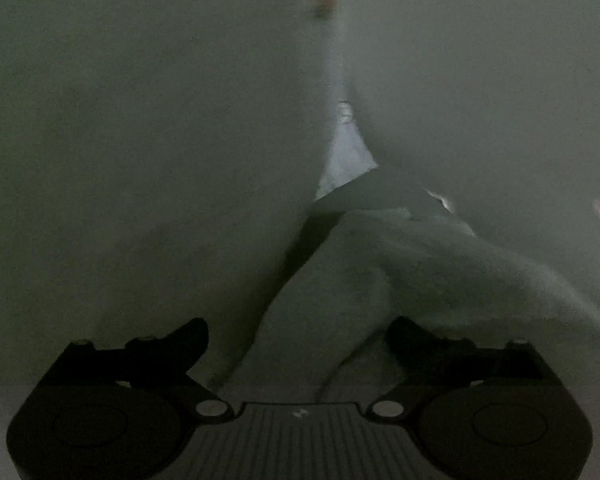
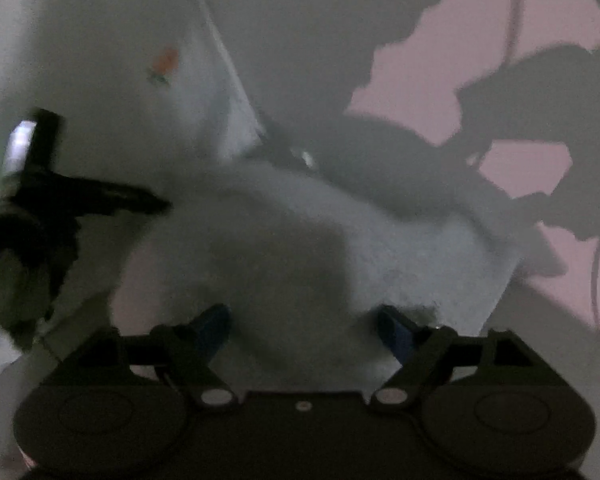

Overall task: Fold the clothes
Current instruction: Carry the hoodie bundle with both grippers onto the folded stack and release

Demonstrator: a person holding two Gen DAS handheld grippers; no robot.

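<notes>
Your left tongs [image 1: 298, 344] stand open, both tips spread with a fold of the pale garment [image 1: 380, 272] bunched between them, not pinched. The cloth fills nearly the whole left view, dim and close. Your right tongs [image 2: 303, 326] are open too, blue-padded tips either side of a fuzzy heap of the same garment [image 2: 284, 232], which lies on the pink surface [image 2: 440, 80]. A small orange-and-green mark [image 2: 164, 64] sits on the fabric; it is too blurred to read, and no writing or brand is legible anywhere. In the right view, the left tongs [image 2: 156, 202] show at the left, touching the cloth
</notes>
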